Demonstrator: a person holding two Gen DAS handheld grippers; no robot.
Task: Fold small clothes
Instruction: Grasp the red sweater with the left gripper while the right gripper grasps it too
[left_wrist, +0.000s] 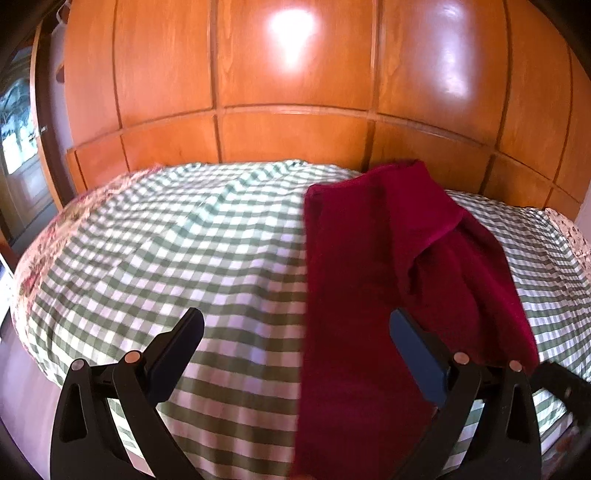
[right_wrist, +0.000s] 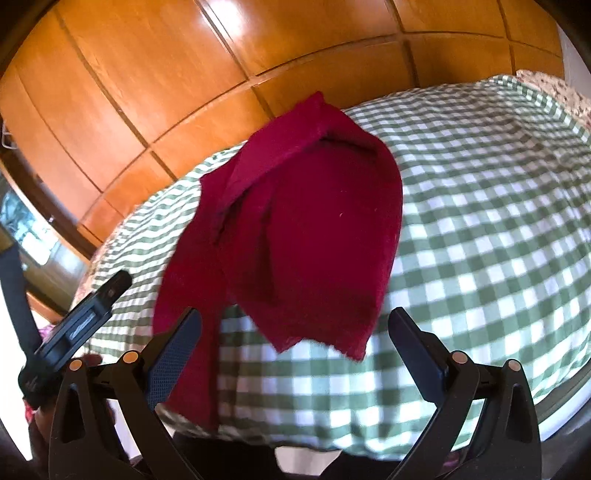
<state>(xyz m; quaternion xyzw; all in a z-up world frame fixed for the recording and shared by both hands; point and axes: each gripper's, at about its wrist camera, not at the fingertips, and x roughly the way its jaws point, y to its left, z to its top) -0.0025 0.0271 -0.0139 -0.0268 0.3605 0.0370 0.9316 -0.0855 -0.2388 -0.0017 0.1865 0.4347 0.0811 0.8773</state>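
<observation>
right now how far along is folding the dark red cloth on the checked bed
Partly done: the dark red knit garment lies on the green-and-white checked bedspread with one layer already turned over itself. Nothing is in hand; the left gripper and right gripper are both open. Left: squaring the loose, uneven edges and a final fold.

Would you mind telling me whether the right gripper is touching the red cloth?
Cannot tell. In the right wrist view the open right gripper overlaps the red cloth, but neither view plainly shows contact or a gap.
</observation>
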